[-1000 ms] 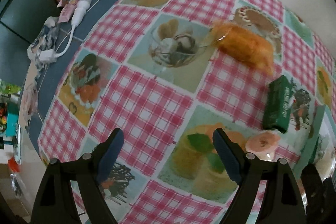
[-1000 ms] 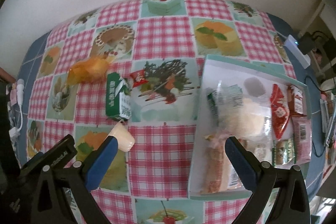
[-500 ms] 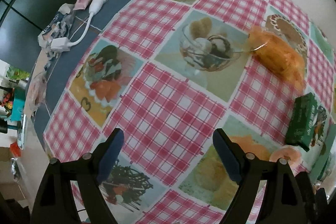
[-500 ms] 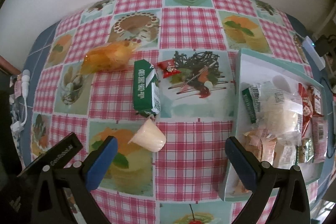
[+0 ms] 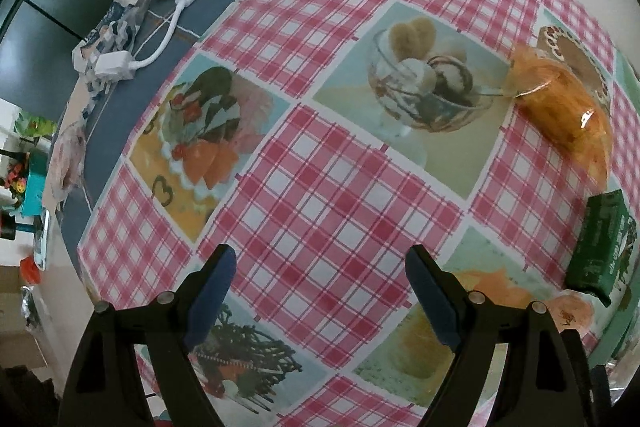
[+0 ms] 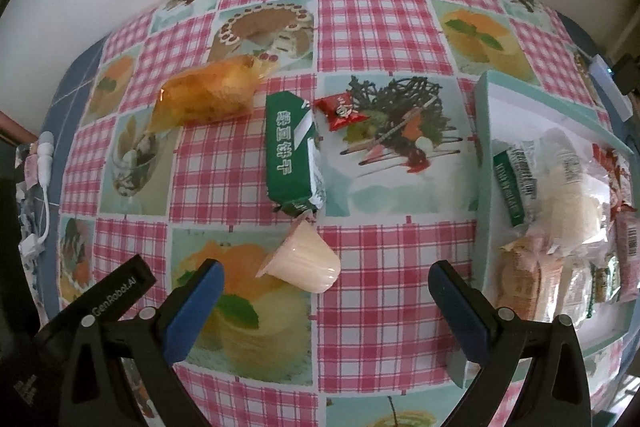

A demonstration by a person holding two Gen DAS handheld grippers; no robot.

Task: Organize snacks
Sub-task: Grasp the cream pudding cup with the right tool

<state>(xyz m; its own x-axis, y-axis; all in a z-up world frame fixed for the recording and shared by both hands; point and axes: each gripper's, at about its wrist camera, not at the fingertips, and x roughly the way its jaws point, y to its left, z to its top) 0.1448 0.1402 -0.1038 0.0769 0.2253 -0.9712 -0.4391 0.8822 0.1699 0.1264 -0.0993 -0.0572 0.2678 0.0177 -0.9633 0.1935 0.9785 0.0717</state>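
Right gripper (image 6: 324, 301): jaws spread, empty; hung low centre of the right view, shifted leftward off the tray since a second ago.
Jelly cup (image 6: 301, 263): tipped on its side on the counter (image 6: 384, 27), now just ahead of the jaws; judged the next pick.
Green packet (image 6: 291, 151): centre frame, just beyond the cup.
Red sachet (image 6: 341, 111): beside the packet's far end.
Orange bag (image 6: 208, 95): upper left, farthest.
Tray (image 6: 486, 163): right edge, already crowded with snacks.
Left gripper (image 5: 320, 297): jaws spread, empty; swung left, snacks now at the right edge, over bare checked cloth.
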